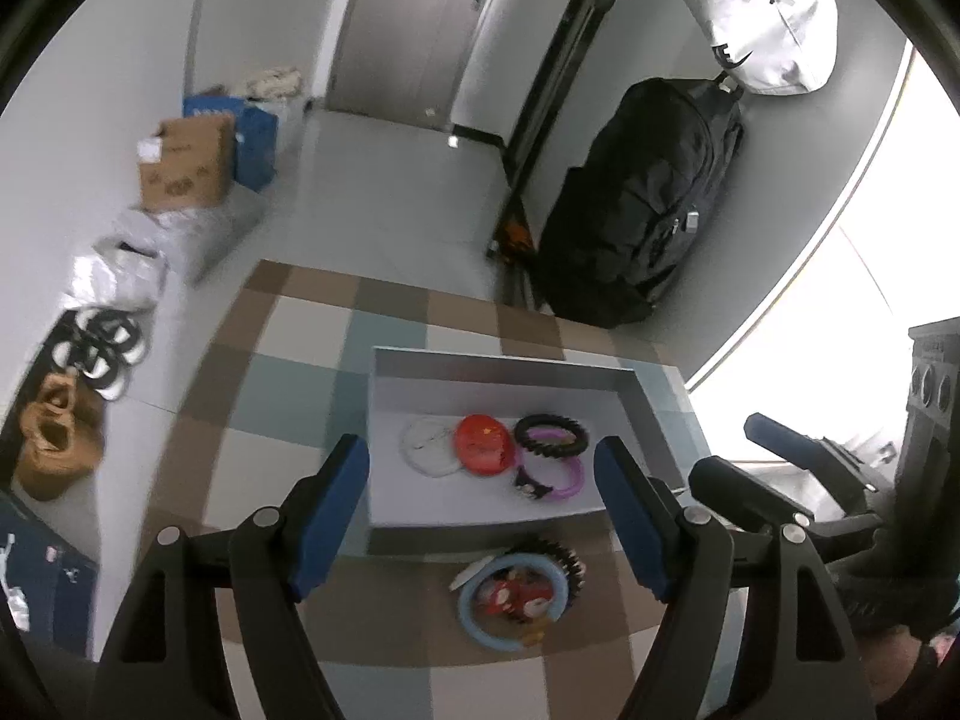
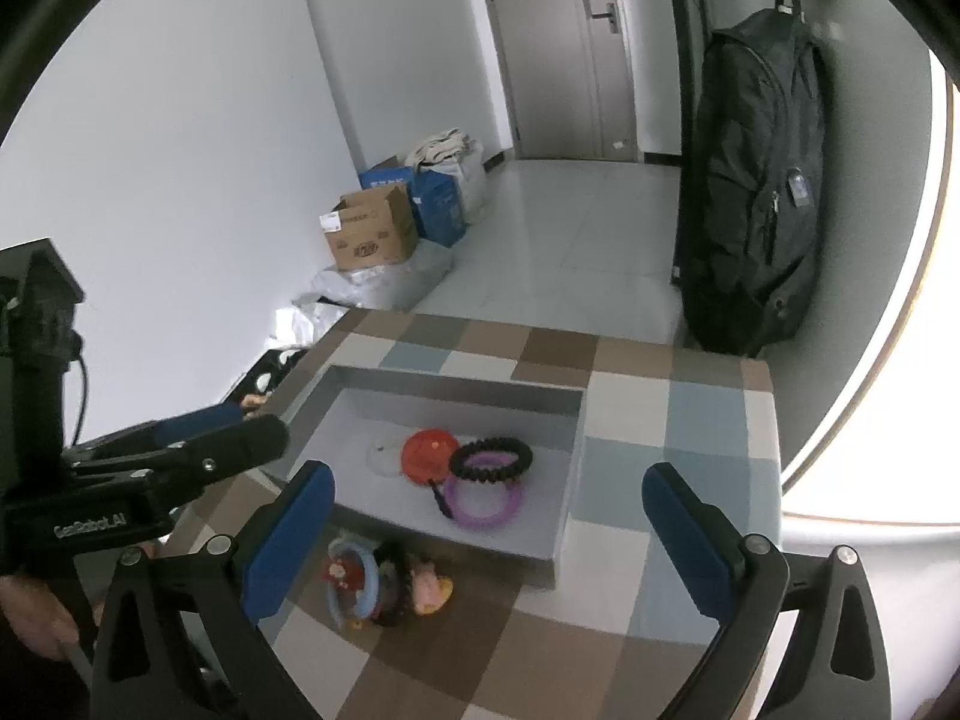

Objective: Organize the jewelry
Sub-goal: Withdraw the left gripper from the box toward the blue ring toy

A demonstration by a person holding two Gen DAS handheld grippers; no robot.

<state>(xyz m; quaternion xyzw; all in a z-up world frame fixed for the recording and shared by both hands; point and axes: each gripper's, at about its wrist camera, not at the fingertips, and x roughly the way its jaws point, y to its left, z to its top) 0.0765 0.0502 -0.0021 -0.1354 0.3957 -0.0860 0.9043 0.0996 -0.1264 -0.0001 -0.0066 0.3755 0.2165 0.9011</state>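
Note:
A shallow grey tray (image 1: 498, 369) (image 2: 456, 385) lies on a checkered tablecloth. Inside it are a clear ring (image 1: 427, 450) (image 2: 383, 457), a red disc (image 1: 483, 441) (image 2: 427, 450), a black spiky bracelet (image 1: 551, 433) (image 2: 491, 459) and a purple ring (image 1: 555, 477) (image 2: 483, 503). In front of the tray, on the cloth, sits a blue ring (image 1: 510, 597) (image 2: 354, 588) with charms, overlapping a second black bracelet (image 1: 564, 561) (image 2: 393, 582). My left gripper (image 1: 480, 456) (image 2: 264, 425) hovers open above the tray's near edge, holding nothing. To its right, my right gripper (image 2: 487, 474) (image 1: 741, 450) is wide open and holds nothing either.
A black backpack (image 1: 642, 198) (image 2: 756, 180) hangs by the wall beyond the table, under a white bag (image 1: 762, 12). Cardboard box (image 1: 186, 162) (image 2: 372, 234), blue box (image 2: 438, 204) and plastic bags stand on the floor at left. The table's far edge lies just past the tray.

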